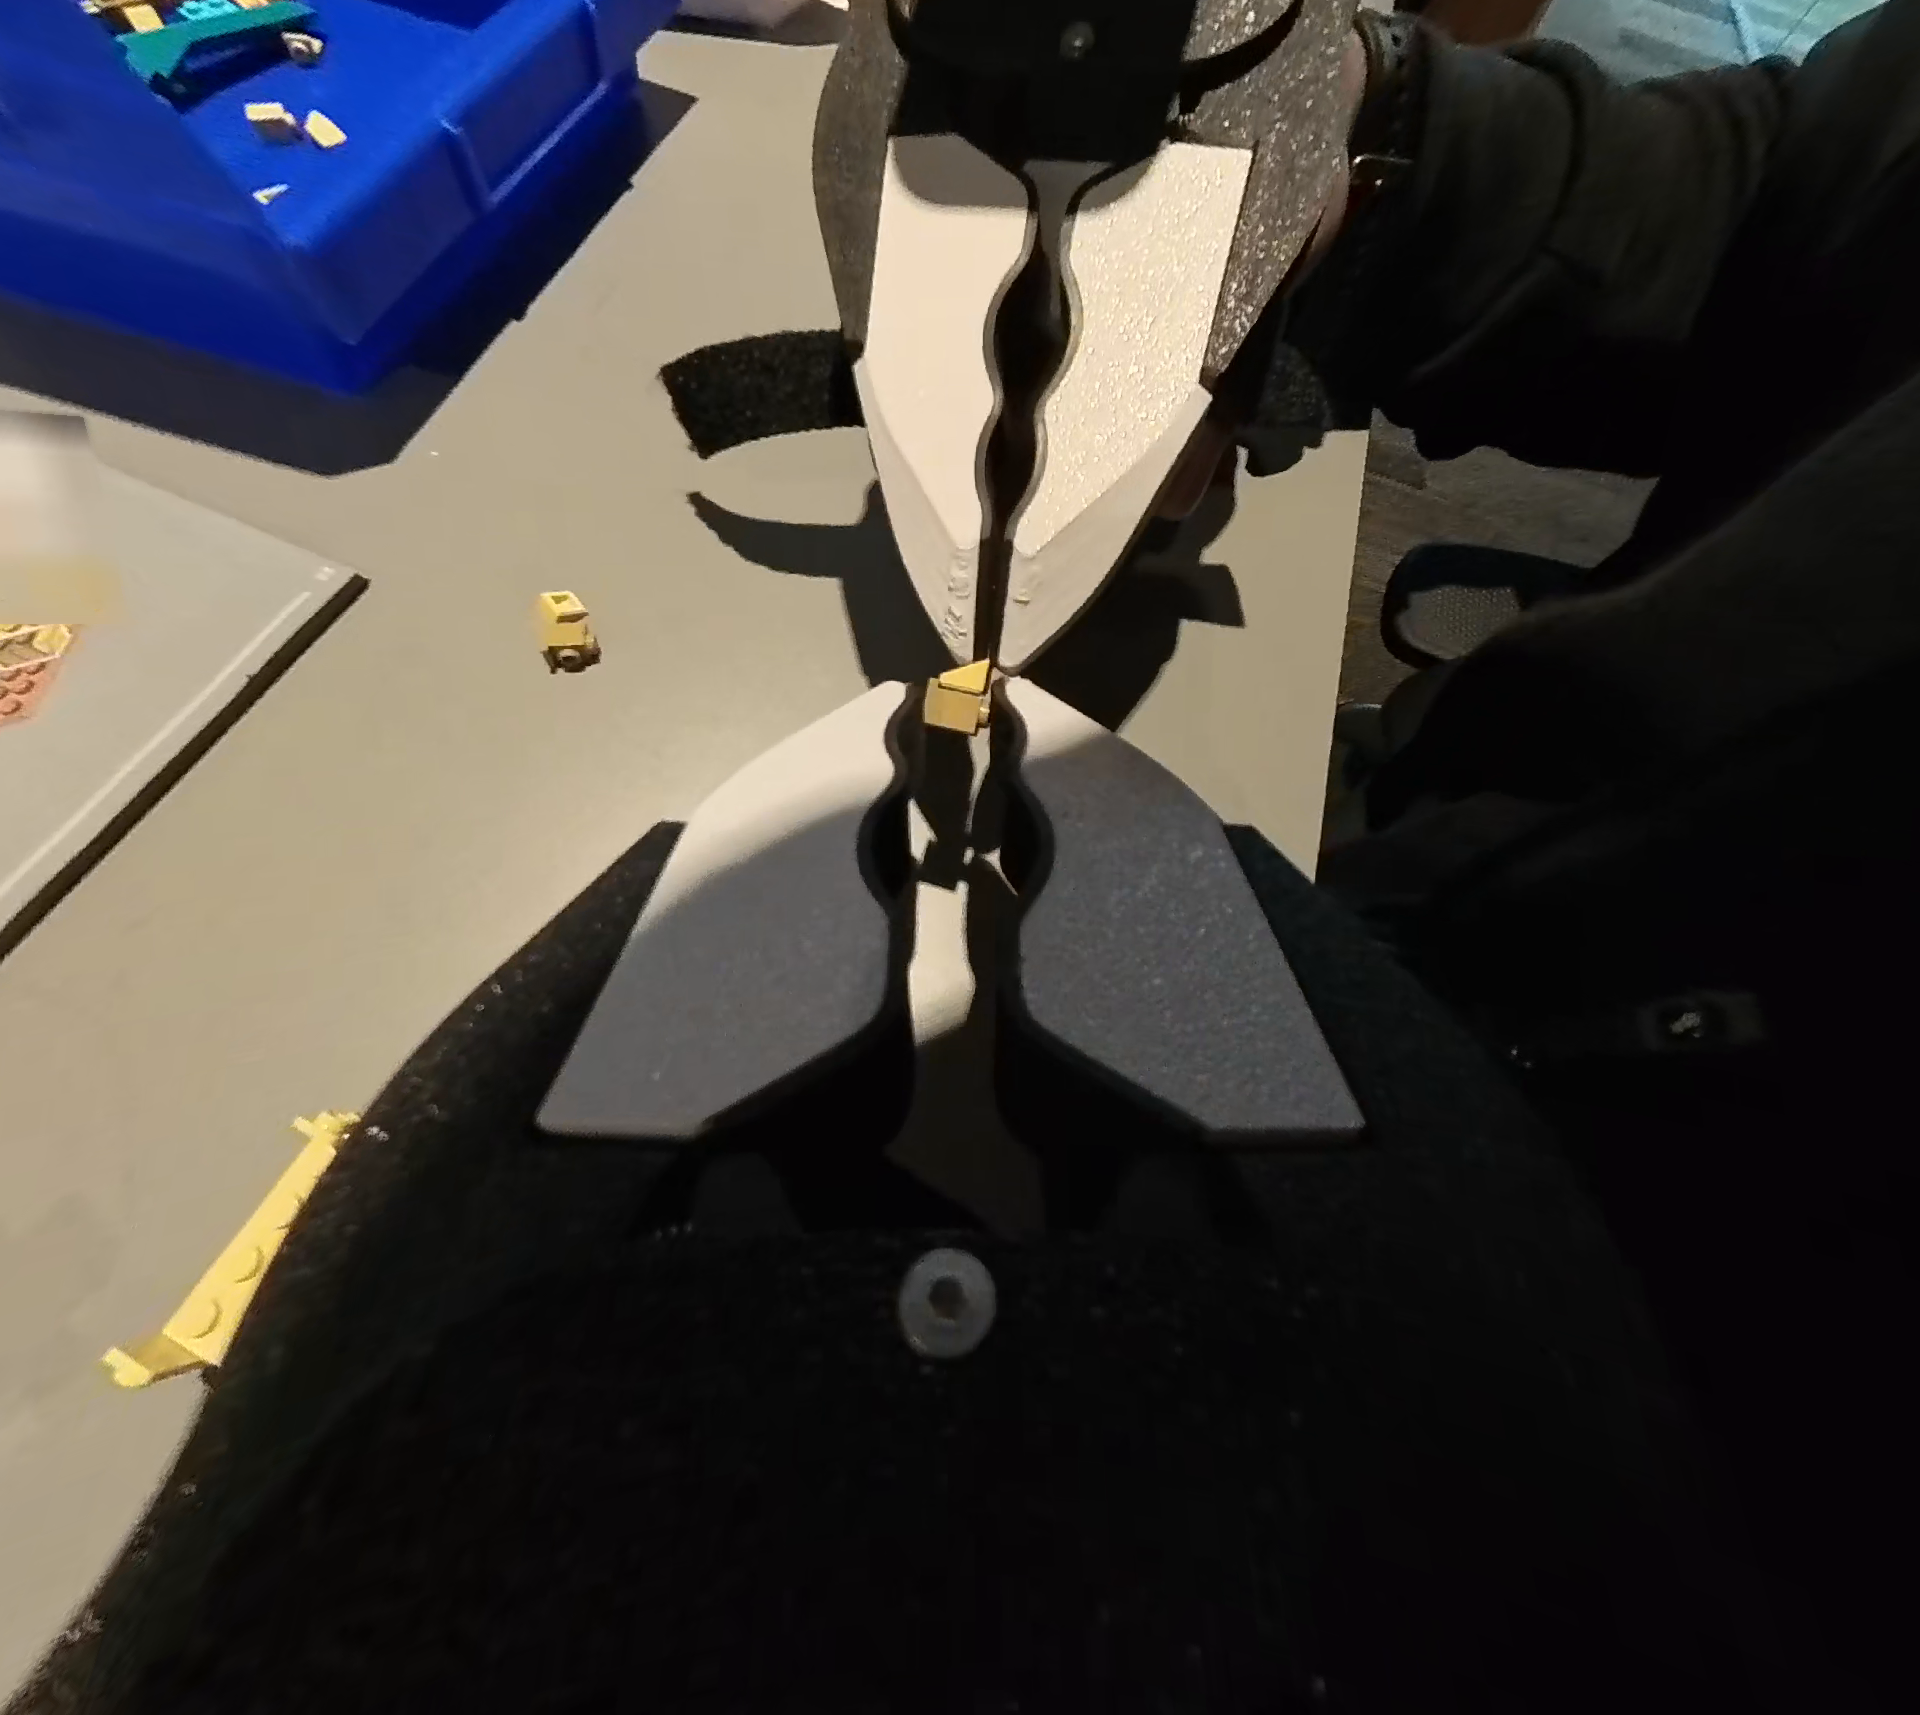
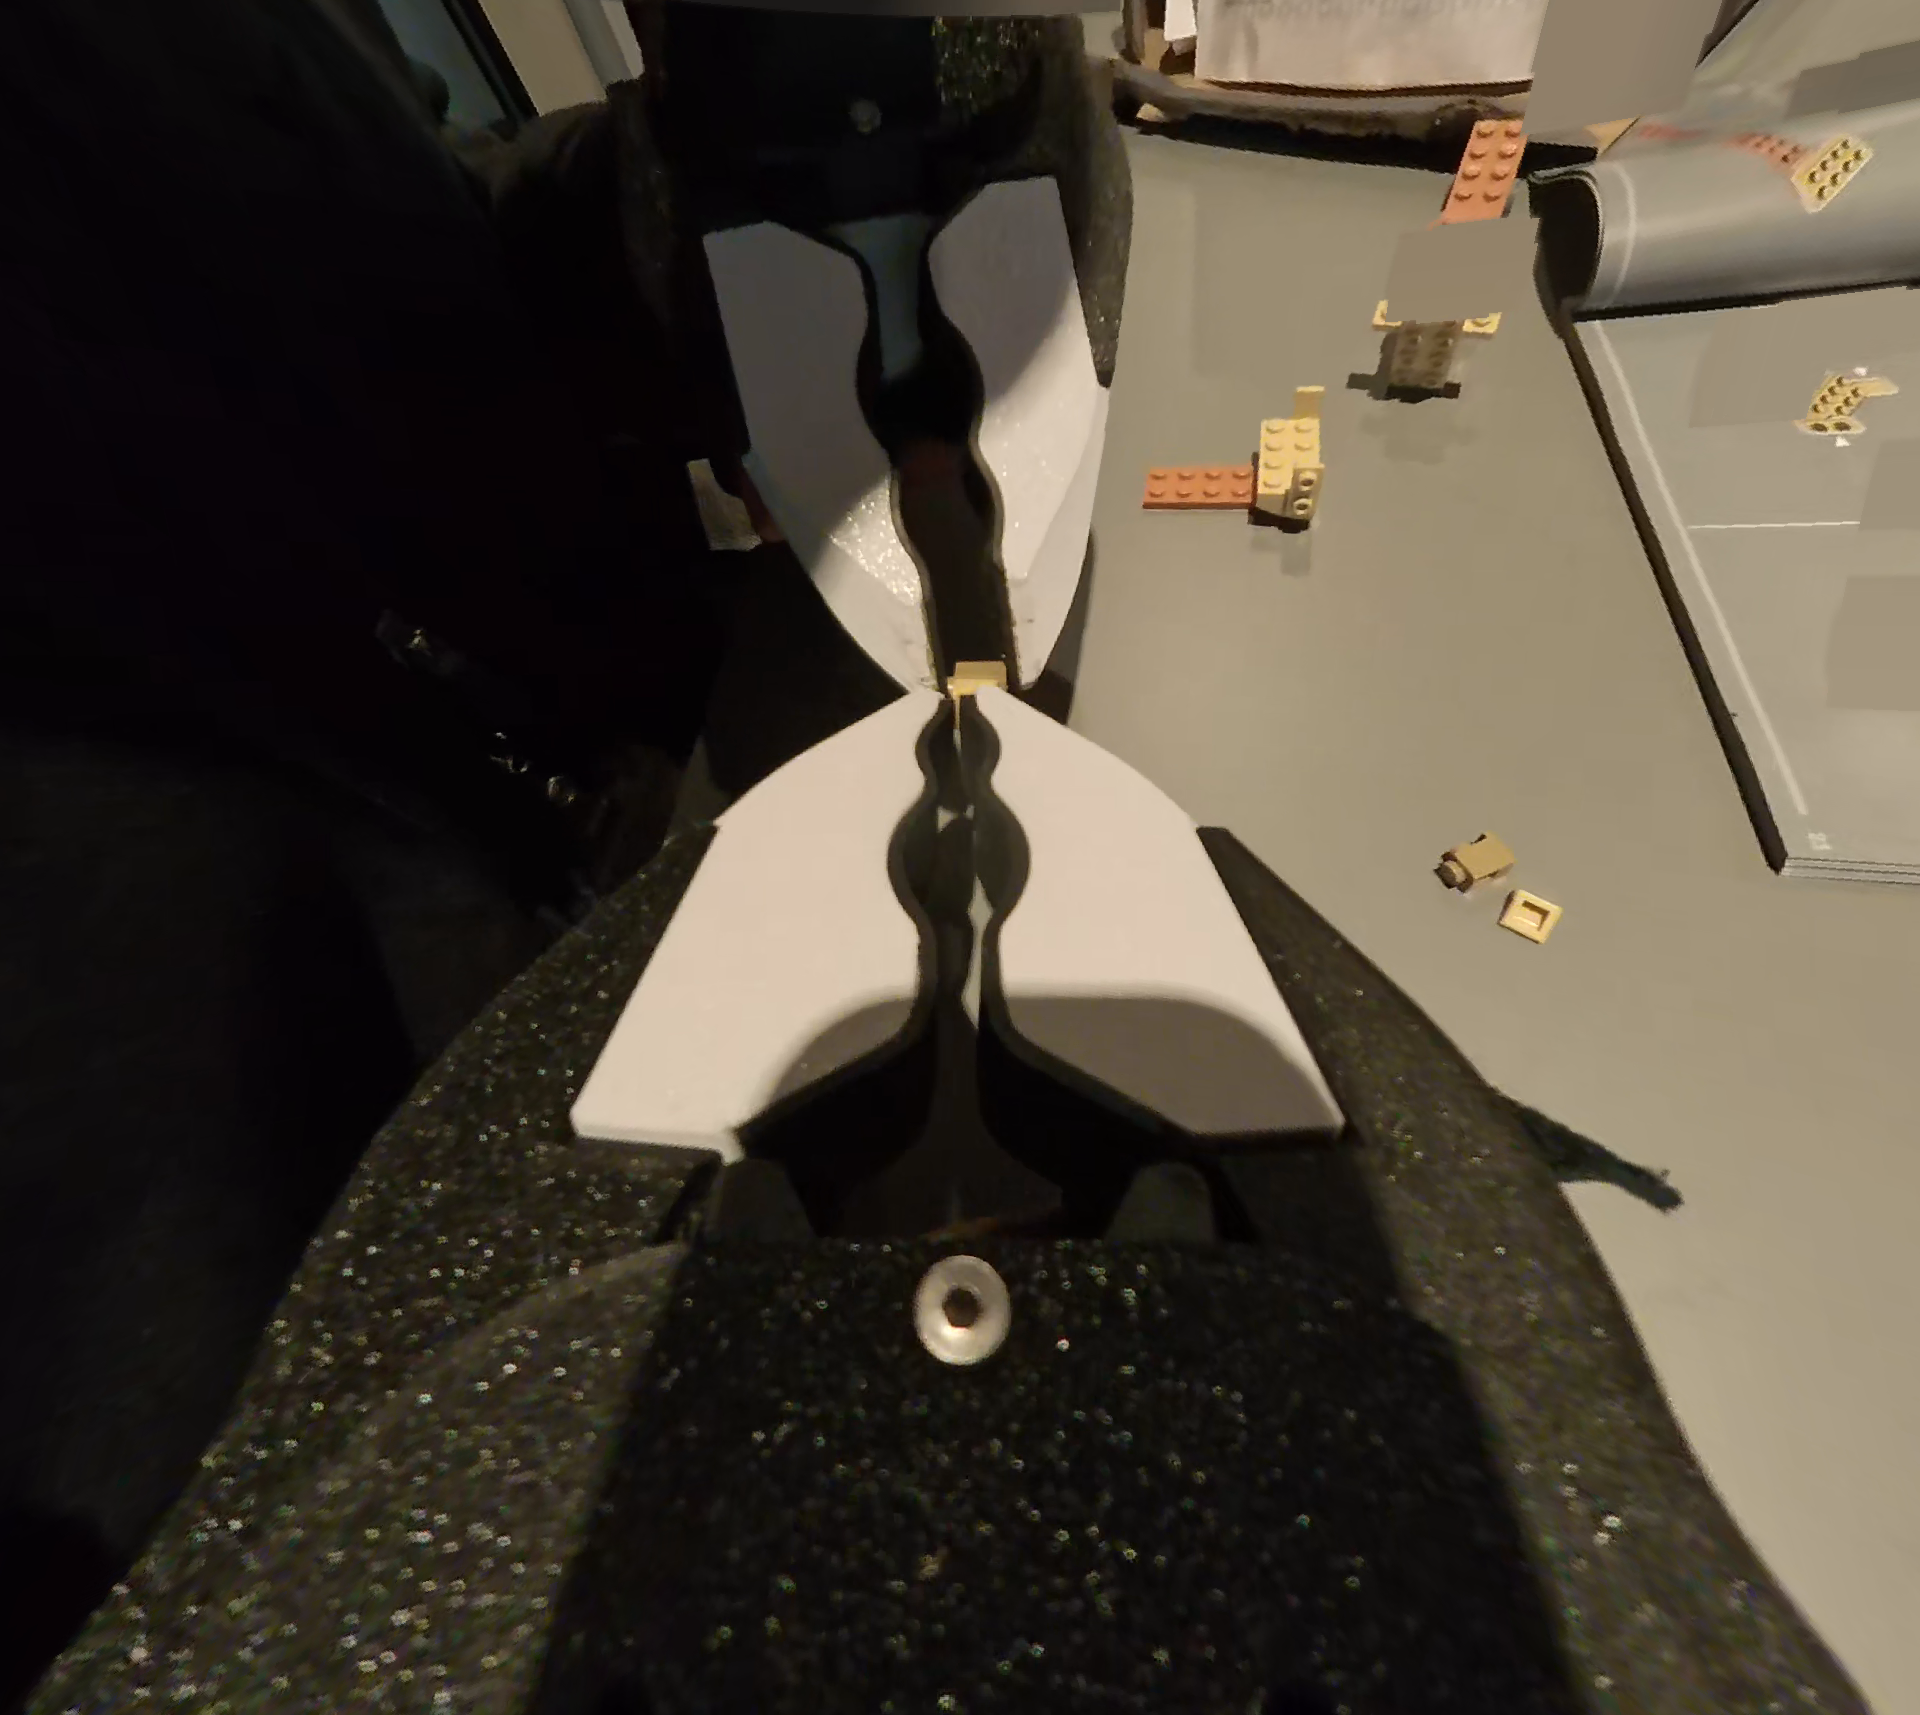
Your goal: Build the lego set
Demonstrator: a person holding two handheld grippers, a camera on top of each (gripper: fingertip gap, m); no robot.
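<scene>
Two hand-held grippers meet tip to tip above a grey table [image 1: 436,834] as a person works through a lego set. Nearest in the left wrist view, the left gripper [image 1: 951,720] is clenched on a small tan lego piece [image 1: 956,701], held clear of the tabletop; directly opposite, the right gripper [image 1: 992,657] has its fingers drawn together on a thin tan element touching that piece, though exactly what it pinches is too small to tell. The right wrist view shows the same meeting from the other side, the tan piece [image 2: 977,678] sitting between the two sets of tips. Holding both parts in mid-air, nose to nose, looks meant to let one press squarely onto the other, each tool bracing against the other's push. A tan plate [image 1: 223,1291] lies near the left gripper's body and a stray tan brick [image 1: 564,629] farther out. Beyond, a tan-and-brown sub-assembly [image 2: 1262,470] waits on the table beside an open instruction booklet [image 2: 1766,522], and a blue bin [image 1: 343,107] at the far side keeps the loose parts together.
</scene>
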